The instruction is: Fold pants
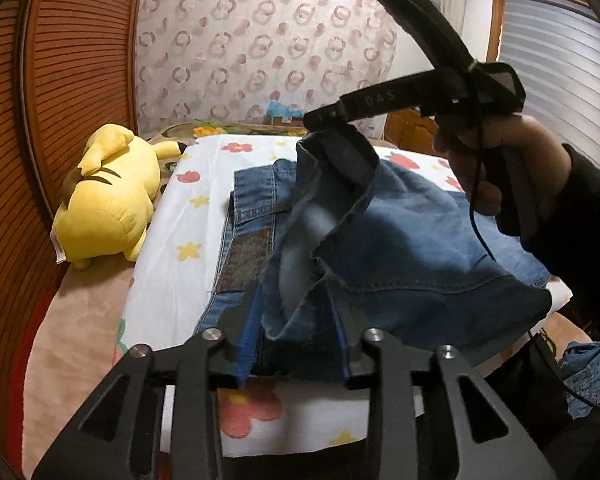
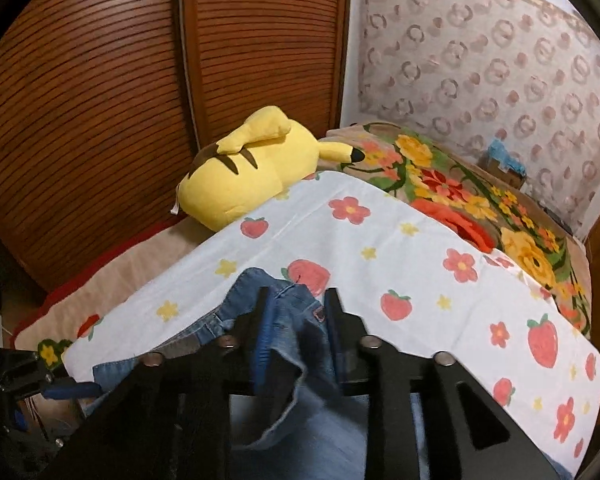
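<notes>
Blue denim pants (image 1: 400, 236) lie on a white fruit-print cloth (image 1: 188, 216) on the bed. One end of the pants is lifted above the rest. My left gripper (image 1: 296, 304) is shut on the near hem of the lifted part. My right gripper (image 1: 320, 118) shows in the left wrist view, shut on the far hem and held high. In the right wrist view my right gripper (image 2: 296, 300) pinches the pants (image 2: 292, 332), and the left gripper (image 2: 76, 390) shows at the lower left edge.
A yellow plush toy (image 1: 108, 196) lies on the bed left of the cloth, against a brown slatted wardrobe door (image 1: 60, 80). A flowered blanket (image 2: 460, 196) covers the far side of the bed. A patterned wall (image 1: 260, 48) stands behind.
</notes>
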`<state>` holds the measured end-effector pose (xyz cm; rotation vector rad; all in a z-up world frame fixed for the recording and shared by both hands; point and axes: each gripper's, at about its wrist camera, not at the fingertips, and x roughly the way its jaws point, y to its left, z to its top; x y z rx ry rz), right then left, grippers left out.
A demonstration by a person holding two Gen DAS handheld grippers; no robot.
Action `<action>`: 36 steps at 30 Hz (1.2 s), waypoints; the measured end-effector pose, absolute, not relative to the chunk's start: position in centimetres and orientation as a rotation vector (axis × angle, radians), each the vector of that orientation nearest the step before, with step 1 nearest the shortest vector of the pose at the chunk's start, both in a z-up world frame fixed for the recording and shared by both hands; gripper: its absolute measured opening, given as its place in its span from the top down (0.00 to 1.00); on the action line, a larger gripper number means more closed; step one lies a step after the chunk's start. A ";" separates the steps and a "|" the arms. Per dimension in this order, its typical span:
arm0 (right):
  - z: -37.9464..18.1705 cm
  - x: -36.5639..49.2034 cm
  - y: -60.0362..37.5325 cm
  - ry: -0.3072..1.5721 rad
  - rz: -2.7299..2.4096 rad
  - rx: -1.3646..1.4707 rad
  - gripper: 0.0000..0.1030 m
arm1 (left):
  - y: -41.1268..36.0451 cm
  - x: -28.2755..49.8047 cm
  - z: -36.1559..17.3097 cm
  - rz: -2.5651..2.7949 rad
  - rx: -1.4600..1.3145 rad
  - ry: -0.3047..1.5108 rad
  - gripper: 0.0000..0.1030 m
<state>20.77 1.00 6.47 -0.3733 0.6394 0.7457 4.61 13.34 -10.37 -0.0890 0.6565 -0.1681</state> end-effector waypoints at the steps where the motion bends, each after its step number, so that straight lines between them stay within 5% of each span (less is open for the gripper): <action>1: 6.6 20.8 0.7 0.638 0.744 -0.362 0.66 | 13.3 4.6 -10.2 -0.164 -0.088 0.651 0.65; 7: 7.8 20.1 -1.5 0.620 0.755 -0.307 0.58 | 12.5 5.2 -9.8 -0.173 -0.082 0.634 0.65; 21: 9.7 14.1 -13.8 0.570 0.631 -0.272 0.57 | 11.8 7.6 -12.0 -0.181 -0.089 0.702 0.65; 29: 11.9 9.5 -21.1 0.540 0.509 -0.273 0.57 | 11.0 6.8 -10.7 -0.192 -0.056 0.658 0.93; 36: 14.3 4.7 -25.1 0.513 0.438 -0.261 0.57 | 12.0 5.2 -8.0 -0.166 -0.062 0.609 0.93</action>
